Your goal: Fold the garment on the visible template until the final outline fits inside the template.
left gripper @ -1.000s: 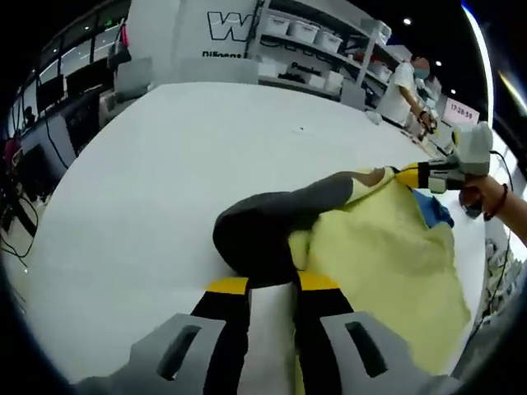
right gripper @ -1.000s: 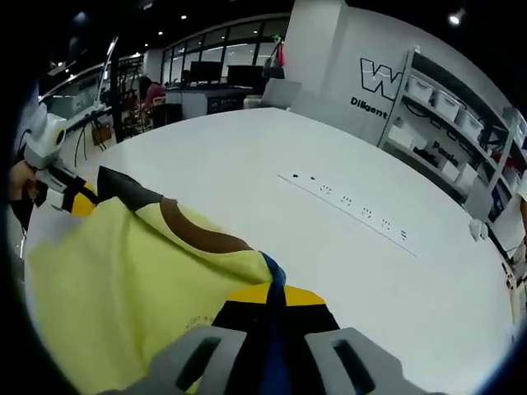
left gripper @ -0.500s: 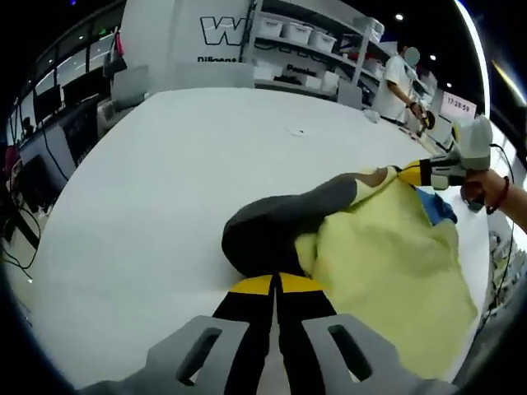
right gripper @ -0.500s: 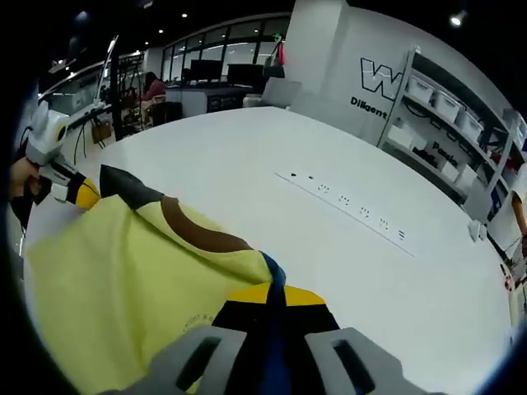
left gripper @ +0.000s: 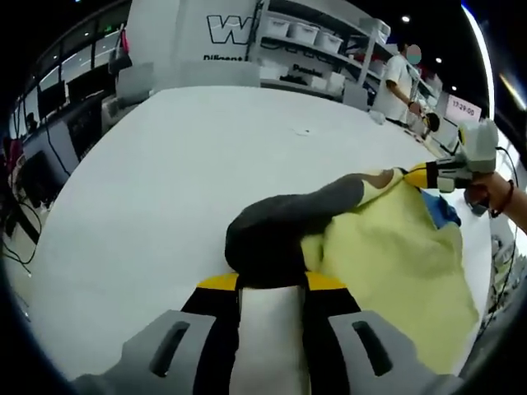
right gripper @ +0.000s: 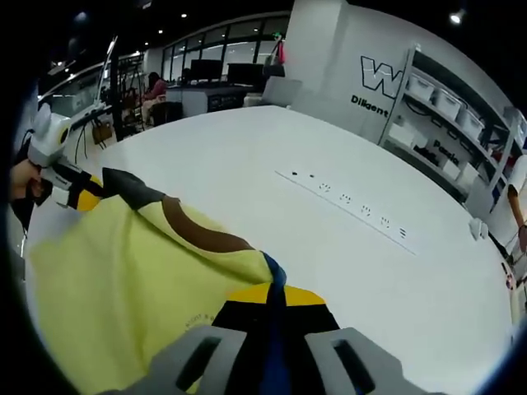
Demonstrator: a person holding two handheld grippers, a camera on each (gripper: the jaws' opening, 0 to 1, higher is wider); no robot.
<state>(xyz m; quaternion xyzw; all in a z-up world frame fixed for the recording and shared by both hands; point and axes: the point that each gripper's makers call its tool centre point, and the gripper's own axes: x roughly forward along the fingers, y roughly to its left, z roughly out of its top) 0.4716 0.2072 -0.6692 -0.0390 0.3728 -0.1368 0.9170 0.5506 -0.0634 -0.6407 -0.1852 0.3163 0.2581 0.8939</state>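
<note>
Both grippers flank the yellow shirt [left gripper: 395, 255] on the white table [left gripper: 165, 181]: right gripper [right gripper: 270, 296] pinched on its blue edge, left gripper [left gripper: 272, 284] spread, grey sleeve [left gripper: 280, 230] at 12 o'clock.

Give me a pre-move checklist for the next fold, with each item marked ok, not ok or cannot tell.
1. Right gripper shut on the yellow garment: ok.
2. Left gripper gripping the dark sleeve: not ok, its jaws stand apart at the sleeve's edge.
3. Garment lying on the white table: ok.
4. Template outline under the garment: cannot tell.
5. Table ahead of the garment free for the fold: ok; the row of small marks lies well beyond it.
</note>
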